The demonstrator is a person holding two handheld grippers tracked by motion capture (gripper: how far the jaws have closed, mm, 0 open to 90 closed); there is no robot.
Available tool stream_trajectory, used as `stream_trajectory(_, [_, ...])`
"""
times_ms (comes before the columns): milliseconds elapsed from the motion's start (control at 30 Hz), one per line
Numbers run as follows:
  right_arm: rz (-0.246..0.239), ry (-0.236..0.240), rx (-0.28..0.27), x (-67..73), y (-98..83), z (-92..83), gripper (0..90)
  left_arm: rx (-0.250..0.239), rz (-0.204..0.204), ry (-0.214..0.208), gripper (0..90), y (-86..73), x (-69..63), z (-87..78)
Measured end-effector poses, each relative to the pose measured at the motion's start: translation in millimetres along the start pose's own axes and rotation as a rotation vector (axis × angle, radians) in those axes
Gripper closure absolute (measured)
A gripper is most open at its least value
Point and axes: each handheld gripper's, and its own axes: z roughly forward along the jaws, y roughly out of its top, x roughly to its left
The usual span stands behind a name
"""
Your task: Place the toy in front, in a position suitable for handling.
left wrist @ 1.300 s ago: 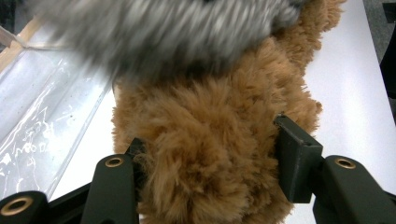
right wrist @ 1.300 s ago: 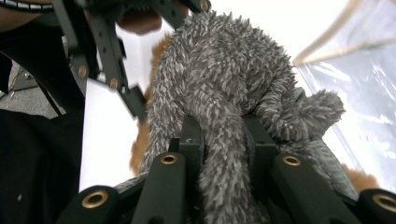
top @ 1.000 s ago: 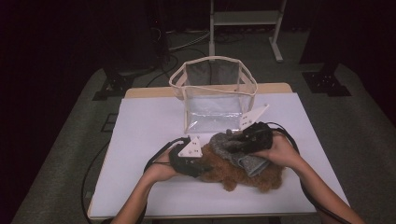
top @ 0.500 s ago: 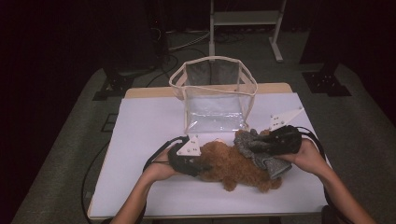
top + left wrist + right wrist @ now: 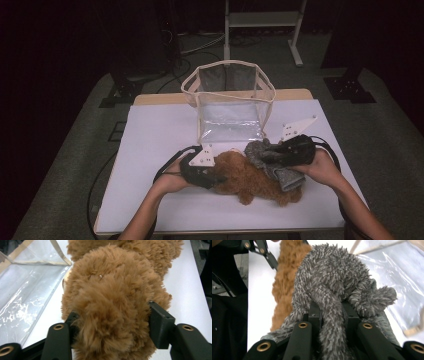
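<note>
Your right gripper has its jaws clamped on a fold of the grey plush toy, which lies draped over the rear of the brown plush toy on the tabletop. Pinching a narrow tuft lets you lift the grey one clear without dragging its neighbour.

Your left gripper straddles one end of the brown plush toy; its jaws have just been opening, with the fur bulging between them. Whether the pads press the fur I cannot tell. Judged purpose: pinning the brown toy down while the grey one is drawn off.

The clear bag stands upright just behind both toys, mouth open upward, so the likely transfer is short.
</note>
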Motion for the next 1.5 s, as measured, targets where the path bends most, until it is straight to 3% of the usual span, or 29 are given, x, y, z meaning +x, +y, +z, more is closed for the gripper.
stream_trajectory(133, [0.039, -0.003, -0.029, -6.5, -18.9, -8.4, 73.9, -0.014, -0.023, 0.013, 30.5, -0.1, 3.7, -4.7])
stream_trajectory(200, [0.057, -0.004, -0.043, -9.0, -26.5, -11.5, 73.9, -0.01, -0.057, 0.014, 24.1, -3.3, 6.9, -6.6])
stream_trajectory(333, [0.086, 0.008, -0.066, -12.1, -34.0, -14.2, 73.9, -0.042, -0.147, -0.049, 20.3, -13.3, 14.0, 0.9])
stream_trajectory(367, [0.085, 0.008, -0.063, -11.6, -32.8, -13.0, 73.9, -0.038, -0.151, -0.052, 22.2, -13.6, 14.5, 5.0])
stream_trajectory(467, [0.058, -0.006, -0.031, -7.3, -21.9, -9.0, 73.8, -0.045, -0.127, -0.039, 36.3, -12.0, 13.5, 7.8])
stream_trajectory(567, [0.026, -0.013, -0.024, -4.1, -5.3, -8.6, 73.8, -0.05, -0.14, -0.033, 46.6, -9.6, 14.7, 5.0])
stream_trajectory(800, [-0.089, 0.014, -0.04, 8.5, 44.2, 11.9, 73.7, -0.054, -0.113, -0.018, 47.9, -5.3, 11.6, 3.7])
stream_trajectory(933, [-0.126, 0.009, 0.014, 10.8, 53.5, 26.6, 73.6, -0.044, -0.089, -0.006, 47.3, -4.1, 9.5, 2.3])
stream_trajectory(1067, [-0.104, -0.001, 0.054, 2.9, 42.8, 30.2, 73.6, -0.041, -0.082, -0.001, 47.1, -7.5, 9.5, 1.5])
stream_trajectory(1500, [0.024, -0.021, 0.02, -9.4, -11.1, -10.3, 73.5, -0.046, -0.081, -0.004, 48.1, -11.2, 10.4, -0.4])
